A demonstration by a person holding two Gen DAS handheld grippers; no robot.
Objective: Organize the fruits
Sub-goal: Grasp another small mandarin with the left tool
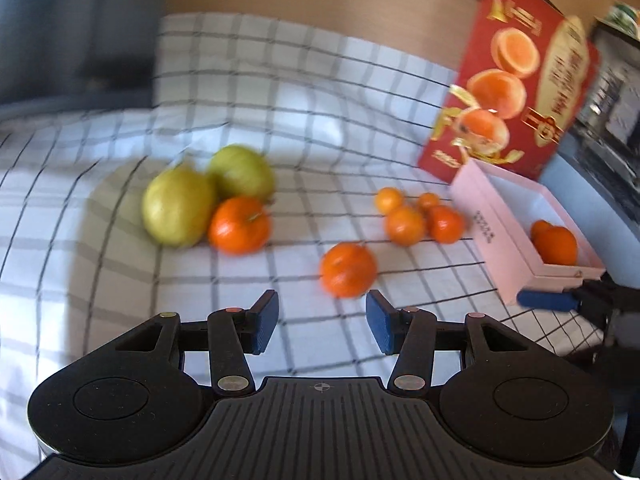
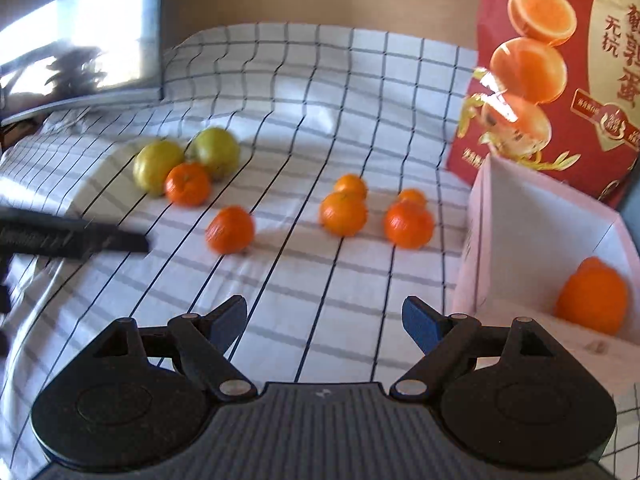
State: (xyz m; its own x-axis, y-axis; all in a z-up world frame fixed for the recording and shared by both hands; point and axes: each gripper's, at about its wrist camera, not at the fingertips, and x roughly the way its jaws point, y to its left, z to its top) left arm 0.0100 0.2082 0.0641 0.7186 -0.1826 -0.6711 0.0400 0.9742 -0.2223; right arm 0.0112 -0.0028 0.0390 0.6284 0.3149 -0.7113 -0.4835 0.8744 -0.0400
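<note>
- My left gripper (image 1: 322,322) stands open with nothing between its blue pads; the nearest orange (image 1: 348,269) lies on the checked cloth (image 1: 280,120) just ahead of the fingertips and a touch toward the right pad.
- That orange is what the coming move turns on, I judge: a short push forward, nudged right, would put it between the jaws.
- My right gripper (image 2: 324,330) is empty too, its jaws set wide, and bare cloth lies before it; the same orange (image 2: 230,229) sits well ahead and to its left, so the left hand is the nearer one.
- The orange is squat and nearly round, with no long axis that matters; which way its stem points I cannot tell through the blur.
- The pink box (image 1: 500,232) lies to the right, open side up, its long axis running away from me, with 1 orange fruit (image 1: 556,245) already inside.
- 4 small oranges (image 1: 404,225) cluster between the nearest orange and the box; 2 green fruits (image 1: 178,206) sit far left.
</note>
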